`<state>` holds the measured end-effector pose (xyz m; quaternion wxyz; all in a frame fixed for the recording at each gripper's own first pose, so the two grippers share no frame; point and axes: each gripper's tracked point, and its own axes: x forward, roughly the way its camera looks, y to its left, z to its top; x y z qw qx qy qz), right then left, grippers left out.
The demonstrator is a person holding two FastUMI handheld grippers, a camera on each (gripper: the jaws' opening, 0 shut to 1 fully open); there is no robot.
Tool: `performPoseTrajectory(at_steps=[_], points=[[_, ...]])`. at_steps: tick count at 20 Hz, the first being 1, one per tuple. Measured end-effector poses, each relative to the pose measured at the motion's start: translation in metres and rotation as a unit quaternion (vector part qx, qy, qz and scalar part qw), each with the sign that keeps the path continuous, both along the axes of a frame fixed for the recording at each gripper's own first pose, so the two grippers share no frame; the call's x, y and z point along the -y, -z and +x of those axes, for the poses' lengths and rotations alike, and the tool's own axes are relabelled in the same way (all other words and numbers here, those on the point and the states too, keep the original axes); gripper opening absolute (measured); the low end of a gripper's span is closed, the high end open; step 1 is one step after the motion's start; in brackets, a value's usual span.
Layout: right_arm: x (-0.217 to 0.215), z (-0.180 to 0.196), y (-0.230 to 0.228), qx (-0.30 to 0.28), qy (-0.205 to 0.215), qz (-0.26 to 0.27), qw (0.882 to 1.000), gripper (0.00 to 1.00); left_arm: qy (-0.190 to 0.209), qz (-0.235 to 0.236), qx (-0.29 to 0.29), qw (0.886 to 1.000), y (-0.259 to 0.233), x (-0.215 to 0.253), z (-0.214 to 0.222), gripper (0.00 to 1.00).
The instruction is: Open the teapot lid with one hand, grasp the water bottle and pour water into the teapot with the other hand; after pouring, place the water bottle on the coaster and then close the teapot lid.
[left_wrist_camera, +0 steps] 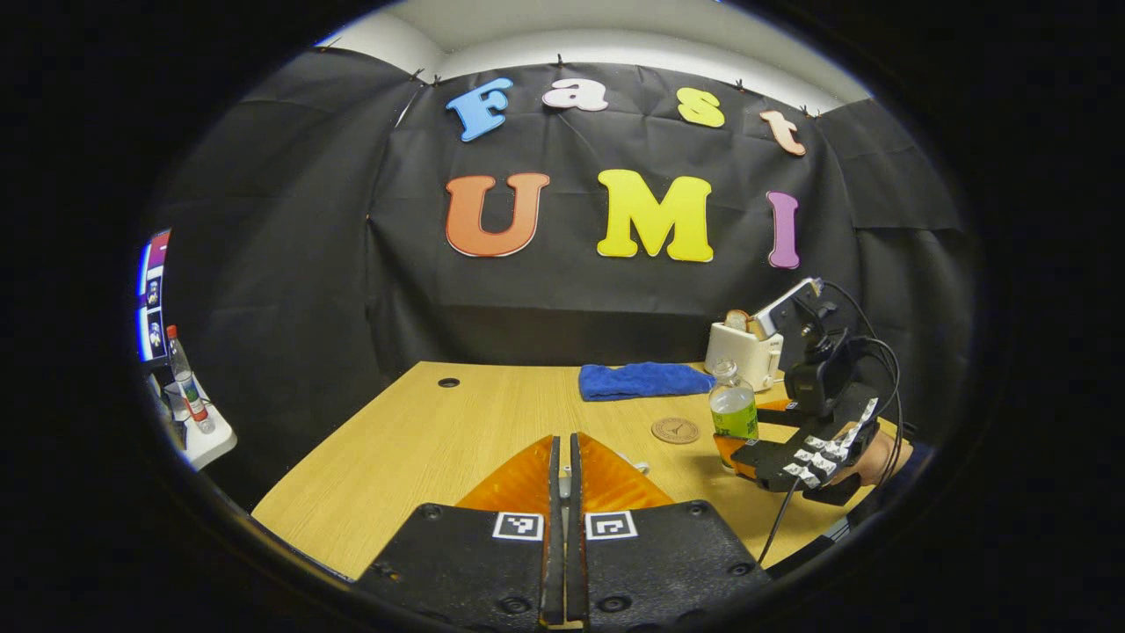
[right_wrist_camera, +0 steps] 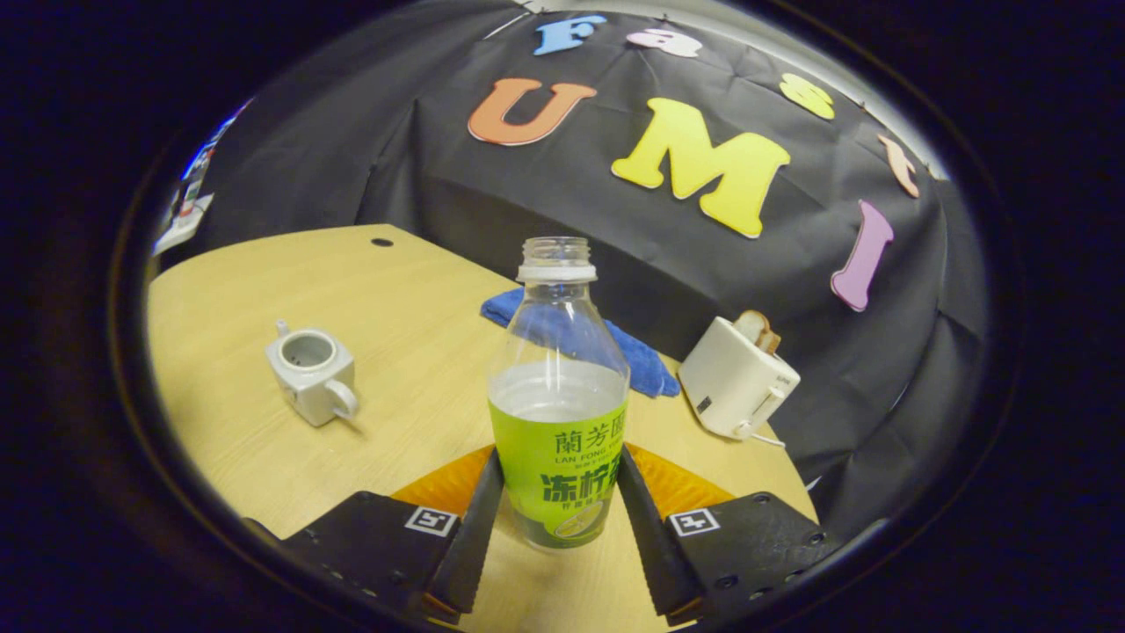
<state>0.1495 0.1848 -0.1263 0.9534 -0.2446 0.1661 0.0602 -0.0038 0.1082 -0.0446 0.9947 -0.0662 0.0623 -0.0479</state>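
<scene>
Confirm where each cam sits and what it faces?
Left gripper view: rides the left gripper, fingers together; faces across the table to the booth wall, with the right gripper at the bottle.
Right gripper view: rides the right gripper, fingers on the bottle; open teapot beyond.
Shared: bottle, blue cloth, toaster.

Your right gripper point(right_wrist_camera: 555, 514) brackets the water bottle point(right_wrist_camera: 558, 396), a finger pressed to each side of its green label. The bottle stands upright and uncapped on the wooden table point(right_wrist_camera: 413, 290), clear liquid filling it to just above the label. To its left, well apart, sits the white teapot point(right_wrist_camera: 310, 369), its mouth open and its handle turned toward you. Behind the bottle lies a blue cloth point(right_wrist_camera: 642, 360), partly seen through the clear plastic. To the right stands a white toaster point(right_wrist_camera: 734, 382) with a slice of bread point(right_wrist_camera: 758, 330) poking out.
</scene>
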Motion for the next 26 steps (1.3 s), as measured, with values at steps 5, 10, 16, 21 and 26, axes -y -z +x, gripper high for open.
performPoseTrajectory(at_steps=[5, 10, 16, 21, 26], points=[[-0.020, 0.001, -0.002, 0.008, -0.026, -0.159, 0.987, 0.72, -0.005, -0.016, 0.002, 1.000, -0.001, -0.010, -0.002, 0.04], [-0.039, 0.000, -0.004, 0.019, -0.054, -0.259, 0.964, 0.73, 0.000, -0.027, 0.003, 1.000, -0.003, -0.013, -0.003, 0.04], [-0.041, 0.008, -0.019, 0.058, -0.047, -0.372, 0.925, 0.73, 0.002, -0.022, 0.006, 1.000, -0.002, -0.015, -0.003, 0.04], [-0.050, 0.011, -0.037, 0.142, -0.059, -0.511, 0.846, 0.72, 0.004, -0.020, 0.004, 1.000, 0.001, -0.022, -0.003, 0.04], [-0.053, 0.012, -0.042, 0.159, -0.063, -0.549, 0.818, 0.74, 0.002, -0.022, -0.001, 1.000, 0.005, -0.026, -0.003, 0.04]])
